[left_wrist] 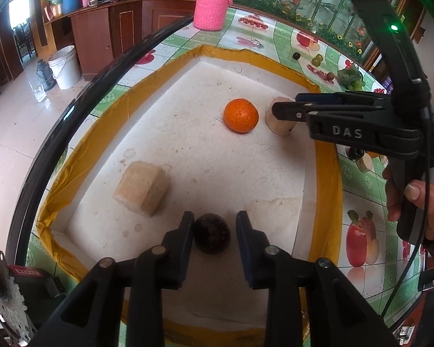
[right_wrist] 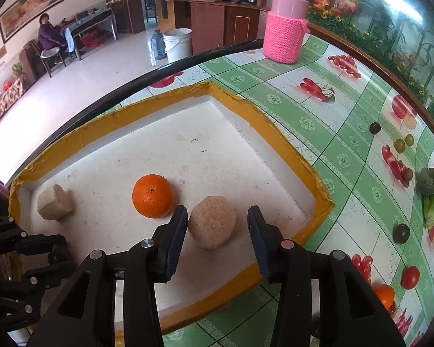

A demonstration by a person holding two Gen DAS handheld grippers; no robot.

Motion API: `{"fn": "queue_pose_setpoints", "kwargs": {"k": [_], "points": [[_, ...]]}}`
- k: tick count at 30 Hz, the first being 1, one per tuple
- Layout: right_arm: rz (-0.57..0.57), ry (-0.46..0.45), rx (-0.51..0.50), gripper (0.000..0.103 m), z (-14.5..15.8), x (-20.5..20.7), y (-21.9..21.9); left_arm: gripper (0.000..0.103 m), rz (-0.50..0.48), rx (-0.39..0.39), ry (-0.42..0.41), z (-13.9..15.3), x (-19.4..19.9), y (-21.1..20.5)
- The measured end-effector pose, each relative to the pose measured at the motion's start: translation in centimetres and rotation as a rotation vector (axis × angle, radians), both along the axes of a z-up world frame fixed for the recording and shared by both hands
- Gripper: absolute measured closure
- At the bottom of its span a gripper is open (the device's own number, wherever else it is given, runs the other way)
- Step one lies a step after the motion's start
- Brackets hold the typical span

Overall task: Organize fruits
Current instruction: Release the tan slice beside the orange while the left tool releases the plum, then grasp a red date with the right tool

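A shallow white foam tray with a yellow taped rim (left_wrist: pixel 328 173) (right_wrist: pixel 312 173) lies on the table. In it are an orange (left_wrist: pixel 241 115) (right_wrist: pixel 153 196), a tan block (left_wrist: pixel 141 186) (right_wrist: pixel 55 202), a round tan piece (left_wrist: pixel 280 123) (right_wrist: pixel 212 222) and a dark round fruit (left_wrist: pixel 211 233). My left gripper (left_wrist: pixel 214 217) straddles the dark fruit, which rests on the tray floor; a gap shows at the right pad. My right gripper (right_wrist: pixel 218 211) (left_wrist: pixel 286 104) stands around the round tan piece, with clear space at its right pad. Both are open.
A bottle in a pink knitted sleeve (left_wrist: pixel 212 8) (right_wrist: pixel 285 29) stands at the table's far edge. Loose small fruits (right_wrist: pixel 401 233), a tomato (right_wrist: pixel 410 277), another orange (right_wrist: pixel 383 295) and a leafy vegetable (right_wrist: pixel 432 190) lie right of the tray. A person (right_wrist: pixel 47 33) sits far off.
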State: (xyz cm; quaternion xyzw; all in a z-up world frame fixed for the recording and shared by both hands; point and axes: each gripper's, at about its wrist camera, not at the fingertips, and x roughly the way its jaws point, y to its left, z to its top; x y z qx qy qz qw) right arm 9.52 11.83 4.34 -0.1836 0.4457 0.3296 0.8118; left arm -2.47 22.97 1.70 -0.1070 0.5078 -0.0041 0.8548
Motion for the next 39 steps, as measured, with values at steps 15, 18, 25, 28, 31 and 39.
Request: {"fn": "queue_pose_setpoints", "kwargs": {"k": [15,18,25,28,31,39], "points": [[-0.242,-0.024,0.052,0.020,3.8,-5.5,-10.9,0.039,0.026,0.039,-0.103,4.6,-1.9,-1.6],[-0.293,0.029,0.058,0.020,3.0,-7.1,-14.1,0.038,-0.016,0.039,-0.120,5.4,-2.2,-3.2],[-0.290,0.091,0.065,0.020,1.2,-14.3,-19.0,0.035,-0.133,0.054,-0.143,6.6,-2.6,-7.8],[-0.216,0.110,0.065,0.020,0.7,-17.6,-19.6,0.034,-0.161,0.050,-0.140,6.8,-2.5,-9.1],[-0.132,0.136,0.060,0.020,0.3,-20.8,-19.6,0.033,-0.175,0.047,-0.134,6.7,-2.4,-9.9],[-0.101,0.287,0.085,0.045,-2.2,-22.8,-19.4,0.033,-0.195,0.027,-0.114,6.2,-2.5,-11.1]]}}
